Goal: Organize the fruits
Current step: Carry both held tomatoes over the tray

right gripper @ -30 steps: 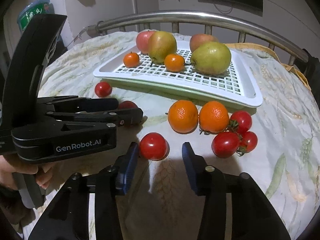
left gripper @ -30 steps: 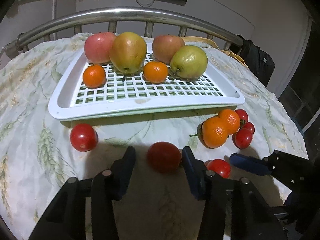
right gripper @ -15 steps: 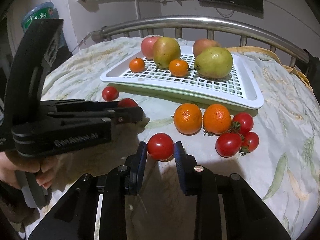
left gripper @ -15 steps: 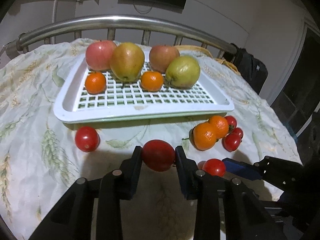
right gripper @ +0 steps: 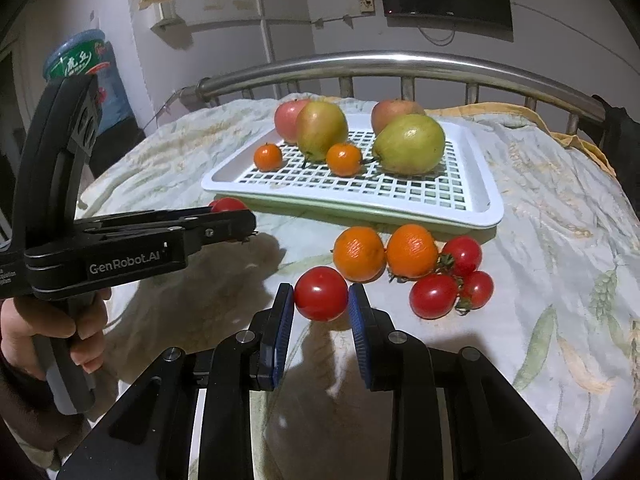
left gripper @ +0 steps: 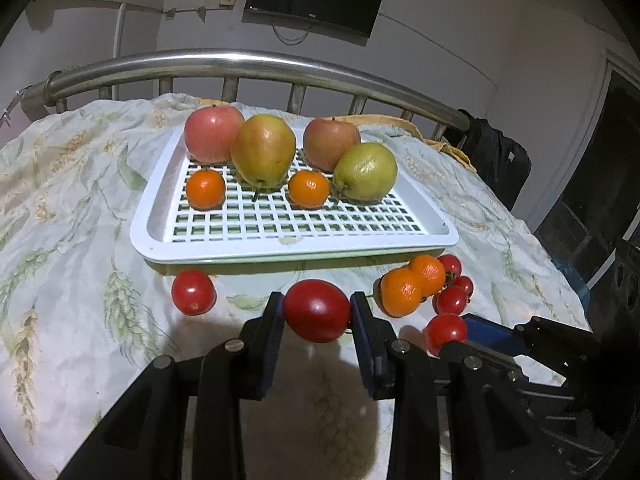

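My left gripper (left gripper: 317, 314) is shut on a large red tomato (left gripper: 317, 310) and holds it above the cloth. My right gripper (right gripper: 321, 300) is shut on a smaller red tomato (right gripper: 321, 293), also lifted. The white slotted tray (left gripper: 296, 240) (right gripper: 486, 208) holds two apples, two pears and two small oranges. Two oranges (right gripper: 384, 253) and three small tomatoes (right gripper: 452, 280) lie on the cloth in front of the tray. One more tomato (left gripper: 193, 292) lies at the left of the tray's front edge.
A floral cloth (left gripper: 60, 240) covers the round table. A steel rail (left gripper: 248, 60) curves behind it. A dark bag (left gripper: 500, 160) hangs at the back right. A water jug (right gripper: 80, 60) stands at the left.
Both grippers have closed on their tomatoes and lifted them off the cloth. Both views have risen and pulled back a little from the tray.
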